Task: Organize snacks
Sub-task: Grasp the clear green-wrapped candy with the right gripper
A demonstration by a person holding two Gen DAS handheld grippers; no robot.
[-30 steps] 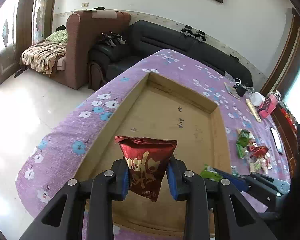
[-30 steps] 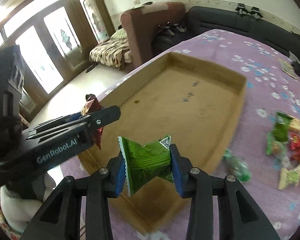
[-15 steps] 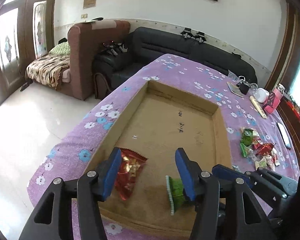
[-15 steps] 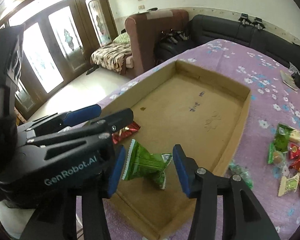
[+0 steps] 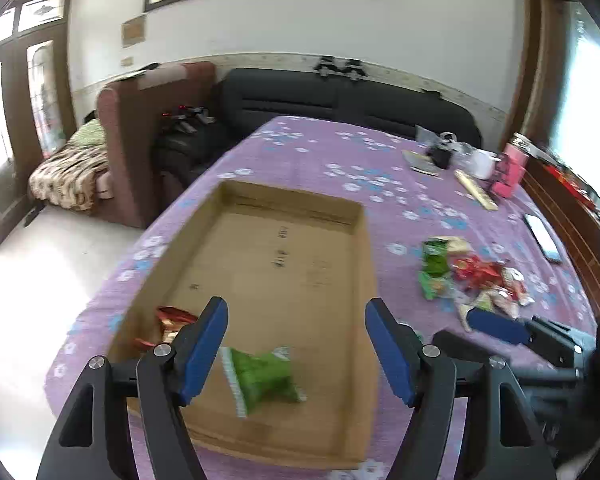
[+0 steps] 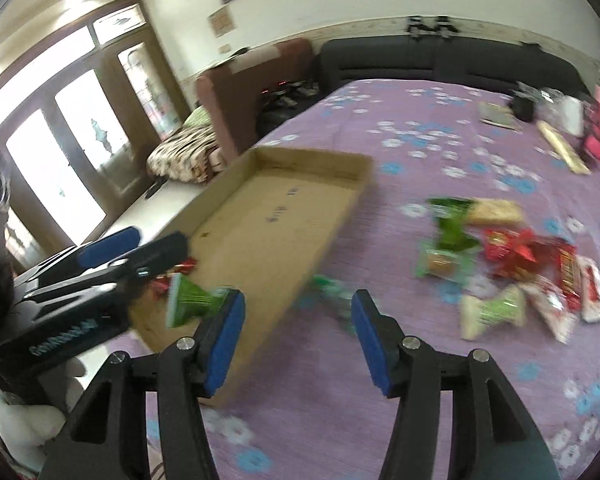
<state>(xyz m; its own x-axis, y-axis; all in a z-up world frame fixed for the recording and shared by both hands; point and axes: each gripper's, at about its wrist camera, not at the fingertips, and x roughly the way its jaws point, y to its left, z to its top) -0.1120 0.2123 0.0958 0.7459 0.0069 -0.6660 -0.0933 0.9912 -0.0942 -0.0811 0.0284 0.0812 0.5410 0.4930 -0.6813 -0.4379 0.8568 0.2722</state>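
A shallow cardboard tray (image 5: 364, 248) (image 6: 332, 216) lies on the purple flowered tablecloth. A green snack packet (image 5: 262, 376) (image 6: 190, 300) and a red snack packet (image 5: 168, 326) (image 6: 180, 268) lie in its near end. My left gripper (image 5: 296, 348) is open and empty above the tray's near end. My right gripper (image 6: 296, 332) is open and empty, over the cloth just right of the tray. A pile of several loose snacks (image 5: 472, 276) (image 6: 508, 264) lies on the cloth to the right.
A small green packet (image 6: 332, 288) lies by the tray's right wall. A phone (image 5: 542, 236), a white mug (image 5: 482, 164), a pink box (image 5: 508, 172) and other items stand at the table's far right. Sofas stand beyond the table.
Both grippers opened and dropped their packets into the tray, then pulled back and swung right. The red and green packets now lie in the tray.
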